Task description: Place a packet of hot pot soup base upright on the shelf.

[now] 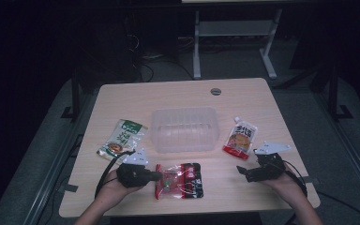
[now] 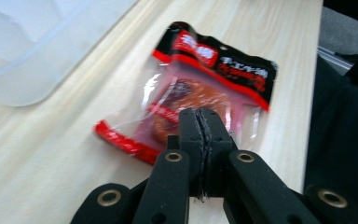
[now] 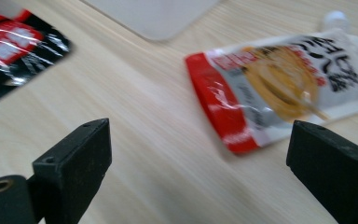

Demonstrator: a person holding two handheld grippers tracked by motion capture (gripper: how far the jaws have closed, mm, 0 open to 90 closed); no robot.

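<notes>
A pale wooden table (image 1: 122, 98) sits in a dim room, and near the middle of the high view stands a clear, empty rectangular plastic tub (image 1: 183, 130). To the left of the tub lies a green and white food sachet (image 1: 121, 138); to its right, a red and white spouted pouch (image 1: 240, 138) with a noodle picture on it. Below the tub, toward the bottom centre of the frame, lies a clear packet with red and black printing (image 1: 180, 180), flat on the wood.

The left gripper (image 1: 157, 176), held in the person's left hand (image 1: 108, 188) at the lower left, reaches to the left edge of that packet. In the left gripper view its black jaws stand pressed together, tips over the near part of the packet (image 2: 205, 93); whether any film is pinched between them I cannot tell.

The right gripper (image 1: 242, 170), in the right hand (image 1: 288, 185) at the lower right, hovers just below the spouted pouch. In the right gripper view its jaws stand wide apart with only bare table between them, the pouch (image 3: 284, 81) lying in the upper right and a corner of the red and black packet (image 3: 16, 51) in the upper left.
</notes>
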